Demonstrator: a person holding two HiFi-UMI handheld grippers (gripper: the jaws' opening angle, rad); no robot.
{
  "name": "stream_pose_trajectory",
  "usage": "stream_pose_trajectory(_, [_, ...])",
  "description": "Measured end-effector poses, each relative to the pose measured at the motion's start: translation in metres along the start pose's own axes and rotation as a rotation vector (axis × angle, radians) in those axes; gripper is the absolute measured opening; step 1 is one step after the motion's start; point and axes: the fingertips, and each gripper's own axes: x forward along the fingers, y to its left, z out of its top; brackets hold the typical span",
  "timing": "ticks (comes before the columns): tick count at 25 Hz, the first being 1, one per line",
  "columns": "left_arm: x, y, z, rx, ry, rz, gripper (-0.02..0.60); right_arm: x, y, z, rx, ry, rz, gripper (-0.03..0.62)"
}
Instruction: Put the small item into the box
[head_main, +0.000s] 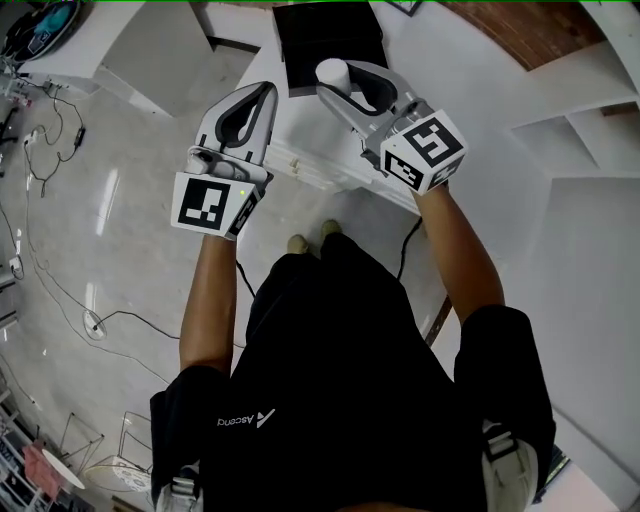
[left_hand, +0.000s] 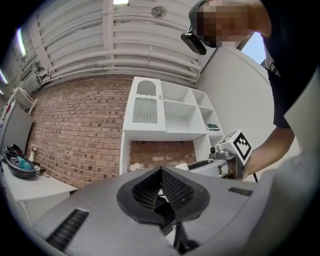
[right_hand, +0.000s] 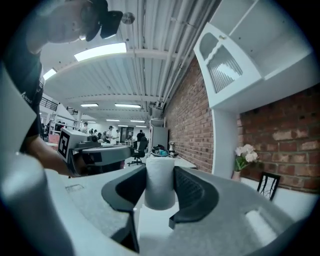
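The small item is a white cylinder (head_main: 331, 72) (right_hand: 160, 182), upright and pinched between the jaws of my right gripper (head_main: 338, 80) (right_hand: 160, 186), which is shut on it. It hangs just in front of the open black box (head_main: 330, 38) that stands on the white table (head_main: 335, 165). My left gripper (head_main: 262, 95) (left_hand: 160, 189) is to the left of the box; its jaws are shut with their ribbed pads (left_hand: 175, 190) meeting and nothing between them. Each gripper shows in the other's view: the right gripper's marker cube (left_hand: 236, 145) and the left gripper's marker cube (right_hand: 69, 142).
A white shelf unit (left_hand: 167, 110) stands against the brick wall (left_hand: 75, 135). A helmet (left_hand: 17, 166) lies on a side counter. Flowers (right_hand: 246, 156) stand by the wall. Cables (head_main: 60, 285) trail over the glossy floor on the left. My feet (head_main: 310, 238) are by the table's edge.
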Motion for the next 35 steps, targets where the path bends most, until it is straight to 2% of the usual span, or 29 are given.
stream_pose_trajectory(12, [0.044,0.039,-0.033,-0.028,0.042,0.080,-0.002,0.081,-0.080,-0.073,0.030,0.307,0.061,0.169])
stream_pose_trajectory(21, [0.066,0.049,-0.053,-0.001,0.030,0.140,-0.002,0.114,-0.093,-0.127,0.029,0.547,0.177,0.170])
stream_pose_trajectory(31, [0.067,0.073,-0.063,-0.028,0.047,0.131,-0.002,0.141,-0.101,-0.184,0.021,0.767,0.154,0.170])
stream_pose_trajectory(35, [0.064,0.076,-0.070,-0.064,0.073,0.123,-0.002,0.144,-0.107,-0.210,0.019,0.838,0.140,0.170])
